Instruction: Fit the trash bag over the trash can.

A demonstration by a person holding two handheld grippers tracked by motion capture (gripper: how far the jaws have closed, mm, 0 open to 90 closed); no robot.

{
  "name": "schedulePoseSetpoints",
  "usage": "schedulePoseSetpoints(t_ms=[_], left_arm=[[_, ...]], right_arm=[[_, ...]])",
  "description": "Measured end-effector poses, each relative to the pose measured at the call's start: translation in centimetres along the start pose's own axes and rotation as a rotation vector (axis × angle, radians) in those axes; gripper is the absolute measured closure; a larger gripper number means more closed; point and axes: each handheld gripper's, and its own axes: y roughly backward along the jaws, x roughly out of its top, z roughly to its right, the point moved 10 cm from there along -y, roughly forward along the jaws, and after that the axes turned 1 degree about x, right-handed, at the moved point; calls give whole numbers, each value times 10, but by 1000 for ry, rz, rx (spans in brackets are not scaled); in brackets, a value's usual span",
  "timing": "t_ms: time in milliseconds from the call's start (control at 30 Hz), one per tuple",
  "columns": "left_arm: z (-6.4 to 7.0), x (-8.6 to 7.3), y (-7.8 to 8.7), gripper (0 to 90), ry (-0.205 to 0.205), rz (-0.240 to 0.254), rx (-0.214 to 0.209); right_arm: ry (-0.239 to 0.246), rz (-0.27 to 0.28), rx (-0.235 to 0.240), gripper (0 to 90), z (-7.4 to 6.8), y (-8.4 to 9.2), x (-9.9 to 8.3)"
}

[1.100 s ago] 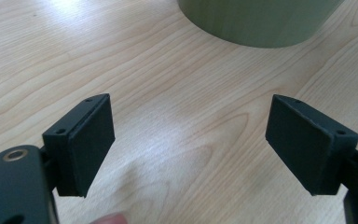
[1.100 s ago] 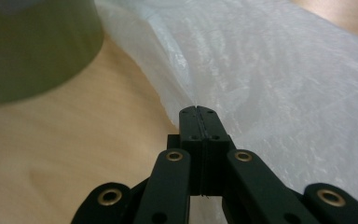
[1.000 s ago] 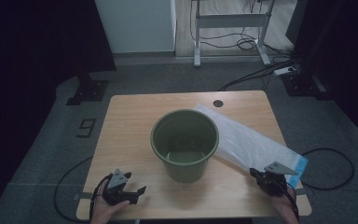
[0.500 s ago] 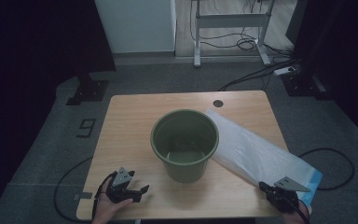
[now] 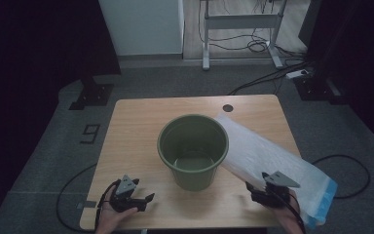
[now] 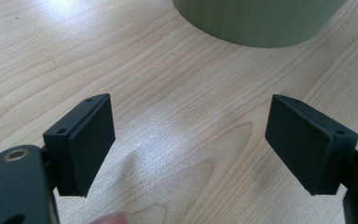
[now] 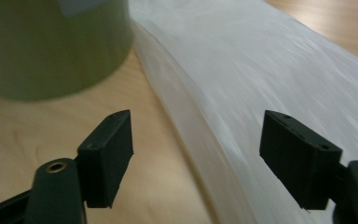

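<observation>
**White bag lies loose beside the bucket, lining not begun**

White plastic, the bag (image 5: 272, 161) lies flat on the tabletop (image 5: 136, 126), one long edge touching the green bucket (image 5: 193, 151) and its blue-trimmed end hanging past the tabletop's edge away from the bucket. My right claw (image 7: 196, 154) has just been opening; it stands spread over the bag's near edge beside the bucket, with the plastic under it but not pinched. My left claw (image 6: 191, 140) rests spread on the other side of the bucket, with bare wood between its pads. The bucket is empty. I judge everything is left: grip the bag, open its mouth, fit it into the bucket.
</observation>
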Motion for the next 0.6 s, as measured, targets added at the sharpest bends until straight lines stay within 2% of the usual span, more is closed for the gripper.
schedulePoseSetpoints(t_ms=[33, 133, 167, 200, 233, 300, 333, 400, 600], left_arm=[[0, -1, -1, 155, -1, -4, -1], [1, -2, -2, 155, -3, -8, -4], [1, -2, -2, 154, -3, -8, -4], [1, -2, -2, 154, -7, -10, -2], [0, -2, -2, 154, -5, -12, 0], [0, -2, -2, 155, 2, -10, -1], [-1, -2, 0, 155, 15, -3, -4], [-3, -4, 1, 155, 25, -3, -1], [-10, -9, 0, 158, 49, -7, 0]], right_arm=[[10, -7, 12, 225, -6, -22, 10], [22, -27, 31, 199, -13, -46, 19], [22, -27, 31, 199, -13, -46, 19], [25, -40, 37, 196, -16, -53, 21], [37, -73, 47, 189, -21, -68, 21], [39, -82, 43, 189, -21, -72, 21], [43, -109, 38, 184, -20, -82, 19], [48, -125, 18, 184, -16, -88, 17], [33, -154, 5, 206, -10, -93, 11]])
